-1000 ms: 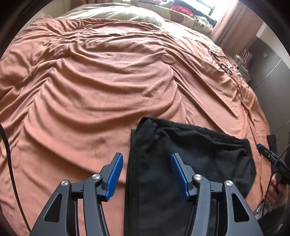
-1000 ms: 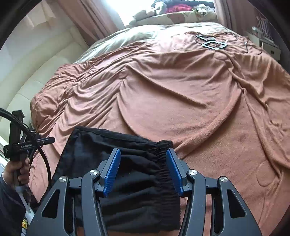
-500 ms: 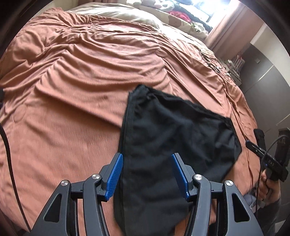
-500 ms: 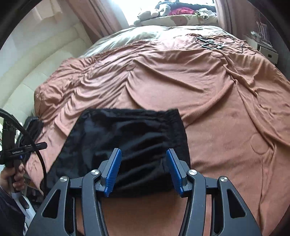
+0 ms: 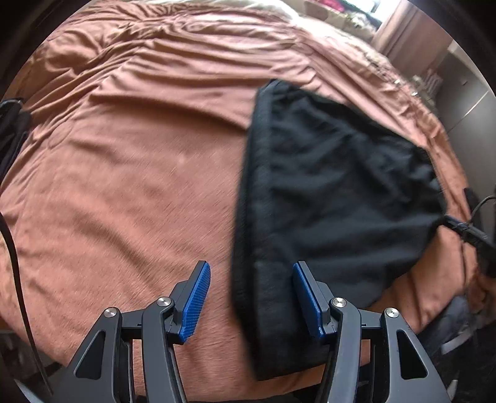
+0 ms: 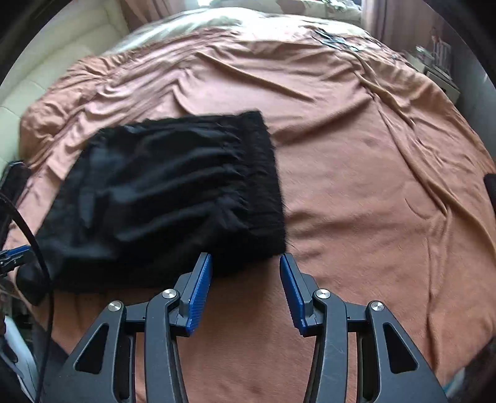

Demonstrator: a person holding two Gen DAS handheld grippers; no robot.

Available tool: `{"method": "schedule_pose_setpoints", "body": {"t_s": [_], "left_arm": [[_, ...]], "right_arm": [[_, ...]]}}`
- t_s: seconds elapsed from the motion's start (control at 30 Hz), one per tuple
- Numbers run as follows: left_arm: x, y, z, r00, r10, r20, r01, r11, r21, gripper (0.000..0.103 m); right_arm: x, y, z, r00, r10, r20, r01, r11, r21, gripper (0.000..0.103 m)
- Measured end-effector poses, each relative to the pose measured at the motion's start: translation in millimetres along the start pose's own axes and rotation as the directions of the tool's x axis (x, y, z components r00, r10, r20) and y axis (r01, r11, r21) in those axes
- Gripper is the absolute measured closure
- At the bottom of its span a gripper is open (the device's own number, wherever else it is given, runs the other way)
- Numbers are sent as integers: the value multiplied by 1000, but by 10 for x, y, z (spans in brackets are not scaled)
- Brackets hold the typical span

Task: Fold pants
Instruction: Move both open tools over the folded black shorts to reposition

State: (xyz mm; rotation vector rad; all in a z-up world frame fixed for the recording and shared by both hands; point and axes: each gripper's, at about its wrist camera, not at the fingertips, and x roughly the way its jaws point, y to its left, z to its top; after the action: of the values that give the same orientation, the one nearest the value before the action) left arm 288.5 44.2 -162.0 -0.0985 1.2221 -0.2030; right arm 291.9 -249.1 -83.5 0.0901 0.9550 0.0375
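Note:
The black pants (image 5: pixel 325 198) lie folded into a compact bundle on the brown bedspread (image 5: pixel 130 148), near the bed's front edge. They also show in the right wrist view (image 6: pixel 167 198), with the gathered waistband on the right side. My left gripper (image 5: pixel 251 294) is open and empty, held above the bundle's left folded edge. My right gripper (image 6: pixel 246 288) is open and empty, just in front of the bundle's near right corner. Neither gripper touches the cloth.
The wrinkled bedspread (image 6: pixel 372 186) covers the whole bed. Pillows and piled items (image 6: pixel 248 18) lie at the far end. A pale headboard or wall (image 6: pixel 46 62) stands on the left. A black cable (image 5: pixel 15 263) hangs at the left.
Both grippers have pulled back and up from the pants, so the folded bundle now shows further ahead and more fully. Both stayed open.

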Motion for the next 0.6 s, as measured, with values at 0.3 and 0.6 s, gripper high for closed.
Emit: {"method": "schedule_pose_setpoints", "body": {"t_s": [0.3, 0.6], "left_arm": [[19, 197, -43, 1000, 18, 5, -17, 999, -40, 45], [-359, 351, -231, 987, -117, 113, 132, 983, -127, 45]], "right_arm": [[-256, 52, -38, 998, 33, 62, -35, 999, 36, 60], [-613, 549, -91, 983, 95, 154, -93, 995, -22, 60]]}}
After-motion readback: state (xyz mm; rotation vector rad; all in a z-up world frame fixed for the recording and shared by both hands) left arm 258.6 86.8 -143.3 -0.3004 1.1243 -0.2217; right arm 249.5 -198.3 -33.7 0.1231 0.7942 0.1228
